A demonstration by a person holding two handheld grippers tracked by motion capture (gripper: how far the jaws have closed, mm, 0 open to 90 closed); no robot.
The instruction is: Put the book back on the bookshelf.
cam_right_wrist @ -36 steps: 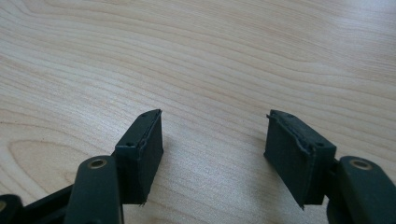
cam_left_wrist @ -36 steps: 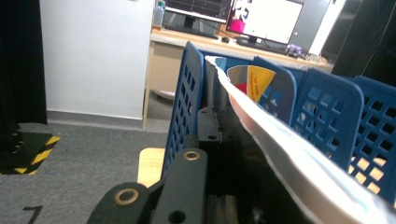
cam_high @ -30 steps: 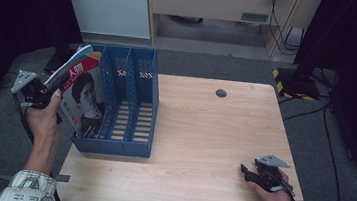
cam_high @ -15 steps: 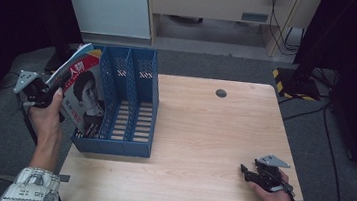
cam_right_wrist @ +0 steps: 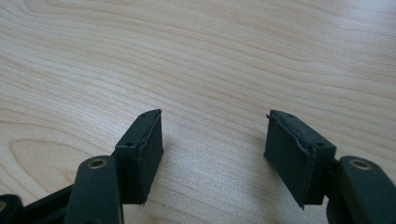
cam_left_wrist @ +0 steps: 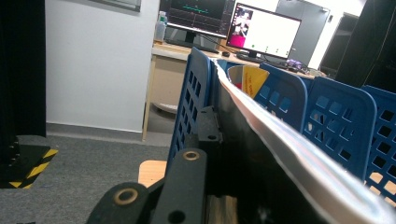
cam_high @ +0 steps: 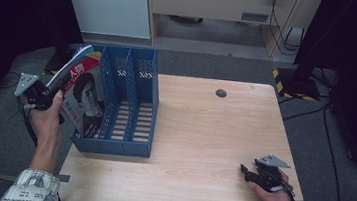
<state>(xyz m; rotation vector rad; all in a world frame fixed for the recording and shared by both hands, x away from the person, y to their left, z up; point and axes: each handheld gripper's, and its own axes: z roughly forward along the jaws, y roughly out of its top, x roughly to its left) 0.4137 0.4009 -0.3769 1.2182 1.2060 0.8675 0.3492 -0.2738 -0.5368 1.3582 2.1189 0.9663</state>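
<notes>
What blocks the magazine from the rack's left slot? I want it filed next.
Nothing visible. The left gripper holds the magazine tilted at the rack's left side, its lower part already in the left slot.

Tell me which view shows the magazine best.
High view: the magazine, cover readable, is clamped by the left gripper against the blue file rack. Left gripper view gives its curled edge; right gripper view, bare table.

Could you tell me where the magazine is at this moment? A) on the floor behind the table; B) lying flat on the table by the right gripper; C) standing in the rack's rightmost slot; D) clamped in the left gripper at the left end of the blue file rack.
D: the left gripper is shut on the magazine, holding it tilted at the left end of the rack.
</notes>
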